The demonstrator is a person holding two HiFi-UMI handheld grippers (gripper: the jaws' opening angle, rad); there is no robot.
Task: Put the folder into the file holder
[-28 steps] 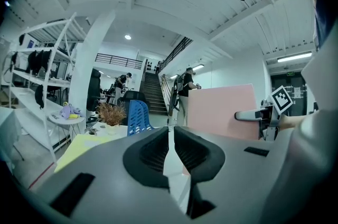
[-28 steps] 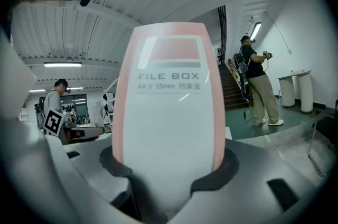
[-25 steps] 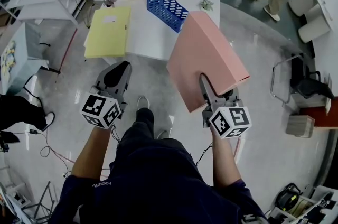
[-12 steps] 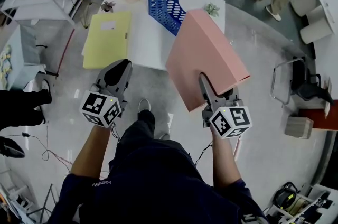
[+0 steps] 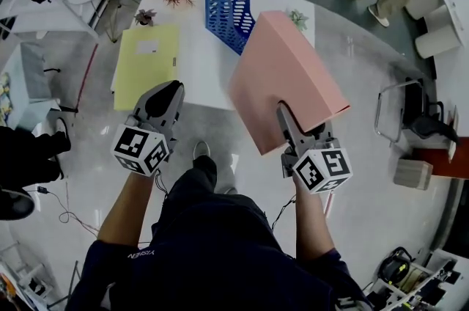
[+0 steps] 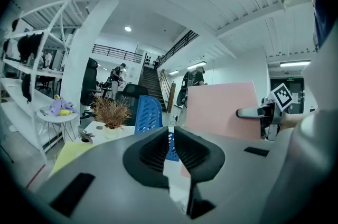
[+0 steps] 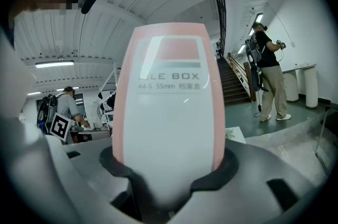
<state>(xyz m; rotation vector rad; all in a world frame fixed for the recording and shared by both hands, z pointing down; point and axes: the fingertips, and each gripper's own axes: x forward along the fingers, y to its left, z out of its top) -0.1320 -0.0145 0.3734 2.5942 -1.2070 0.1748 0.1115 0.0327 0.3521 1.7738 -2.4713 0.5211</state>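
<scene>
Office hall, white desk (image 5: 209, 71) at far centre. Over the last second the desk drew nearer in the head view: the person had walked toward it, carrying both tools forward together.

Holder (image 5: 227, 1), blue, stood upright on the desk's far side, just right of a yellow folder (image 5: 145, 66) lying flat.

Right tool (image 5: 284, 115) was clamped on the folder (image 5: 289, 75), a pink box type gripped across its spine end and tilted up and away. That grip was the same in all three frames. The folder's far corner overlapped the holder's right edge in view, but I judged it still short of the holder and above it.

Left tool (image 5: 170, 88) was narrow, jaws almost together, nothing between.

Approach phase, then; insertion not yet begun.
</scene>
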